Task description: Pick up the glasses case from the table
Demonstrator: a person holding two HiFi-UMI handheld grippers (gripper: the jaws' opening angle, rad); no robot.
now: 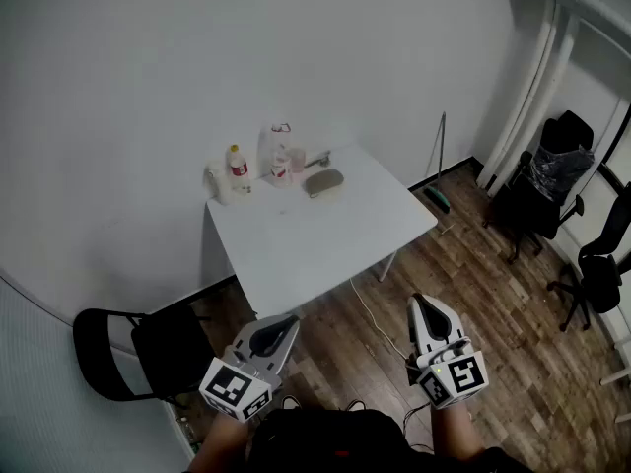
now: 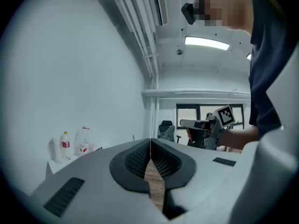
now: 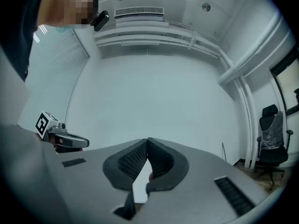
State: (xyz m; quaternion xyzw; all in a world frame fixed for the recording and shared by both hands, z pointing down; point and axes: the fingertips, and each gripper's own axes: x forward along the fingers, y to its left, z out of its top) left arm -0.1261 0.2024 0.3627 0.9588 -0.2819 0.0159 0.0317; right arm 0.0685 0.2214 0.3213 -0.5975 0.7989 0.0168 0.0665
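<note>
The glasses case [image 1: 323, 182], a grey-beige oval, lies on the white table [image 1: 325, 244] near its far side, by the wall. Both grippers are held low in front of the person, well short of the table and apart from the case. My left gripper [image 1: 286, 321] points level toward the table; in the left gripper view its jaws [image 2: 150, 141] meet at the tips with nothing between them. My right gripper [image 1: 422, 304] is to the right of it, over the wooden floor; its jaws [image 3: 147, 140] are shut and empty too. The case is hidden in both gripper views.
Bottles [image 1: 237, 166] and a clear container [image 1: 280, 152] stand along the table's far edge, left of the case. A black chair [image 1: 108, 348] sits at the table's near left. Office chairs [image 1: 552, 170] stand at the right, and a cable [image 1: 370, 313] runs across the floor.
</note>
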